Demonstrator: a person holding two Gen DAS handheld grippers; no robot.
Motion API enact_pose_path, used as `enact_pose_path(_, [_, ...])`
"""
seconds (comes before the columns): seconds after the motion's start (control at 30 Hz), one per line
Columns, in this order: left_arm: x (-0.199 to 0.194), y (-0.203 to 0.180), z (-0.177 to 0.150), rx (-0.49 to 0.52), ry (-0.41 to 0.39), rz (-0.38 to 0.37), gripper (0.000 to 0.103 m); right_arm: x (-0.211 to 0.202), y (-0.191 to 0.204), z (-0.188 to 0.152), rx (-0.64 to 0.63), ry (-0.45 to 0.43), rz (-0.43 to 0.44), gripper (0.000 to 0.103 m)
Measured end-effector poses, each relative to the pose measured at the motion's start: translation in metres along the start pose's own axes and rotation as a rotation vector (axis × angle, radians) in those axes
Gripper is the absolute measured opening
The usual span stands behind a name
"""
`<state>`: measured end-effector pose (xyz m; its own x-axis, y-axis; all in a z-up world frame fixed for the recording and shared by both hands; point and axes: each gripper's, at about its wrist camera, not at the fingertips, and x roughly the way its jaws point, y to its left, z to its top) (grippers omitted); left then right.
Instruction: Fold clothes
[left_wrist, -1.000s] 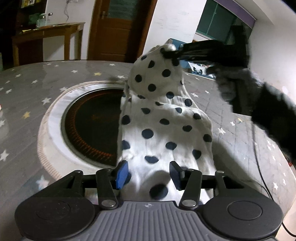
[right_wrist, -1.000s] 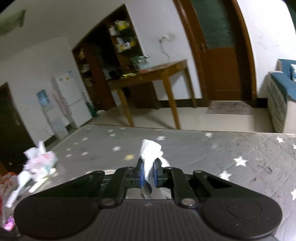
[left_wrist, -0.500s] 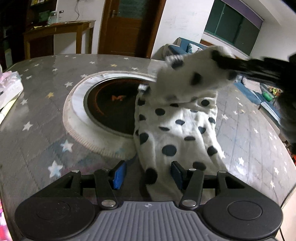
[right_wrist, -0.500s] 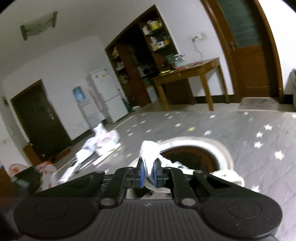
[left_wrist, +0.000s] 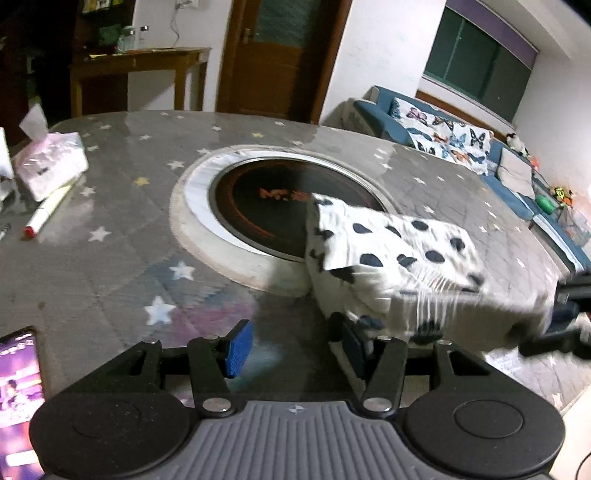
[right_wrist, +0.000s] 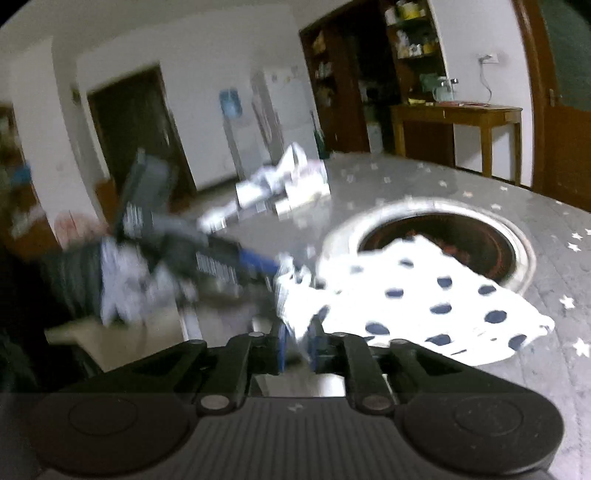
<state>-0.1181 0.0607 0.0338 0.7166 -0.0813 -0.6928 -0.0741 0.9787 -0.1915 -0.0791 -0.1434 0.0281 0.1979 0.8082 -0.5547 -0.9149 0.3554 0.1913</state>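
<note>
while the right tool (right_wrist: 297, 338) pinches the spotted garment's (left_wrist: 391, 254) edge, the left tool (left_wrist: 293, 347) gapes empty.

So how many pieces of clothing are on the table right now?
1: a white garment with dark dots, lying beside the round burner, one end pinched in the right tool. Motion blur could hide more.

The white garment with dark polka dots (left_wrist: 391, 251) is lying partly folded near the right edge of the star-patterned table (left_wrist: 110, 258), one layer doubled back over the one beneath. Its far corner is overlapping the rim of the round cooktop at the table's centre, while its near end is lifting off the surface, blurred.
</note>
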Motion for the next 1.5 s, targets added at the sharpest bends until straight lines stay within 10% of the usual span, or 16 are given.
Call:
enact_pose_path(0.57, [-0.027, -0.013, 0.033, 0.03, -0.14, -0.048, 0.057, 0.014, -0.039, 0.011, 0.204, -0.021, -0.067, 0.055])
enact_pose_path(1.0, [-0.027, -0.023, 0.046, 0.044, -0.171, -0.071, 0.06, 0.013, 0.0, 0.014, 0.133, -0.021, 0.247, 0.059])
enact_pose_path(1.3, [-0.023, -0.031, 0.033, 0.083, -0.127, -0.11, 0.06, -0.007, 0.0, -0.003, 0.122, 0.064, 0.011, 0.056])
enact_pose_path(1.5, [-0.018, -0.033, 0.012, 0.106, -0.064, -0.13, 0.058, -0.002, -0.004, -0.011, 0.199, 0.106, 0.012, 0.053])
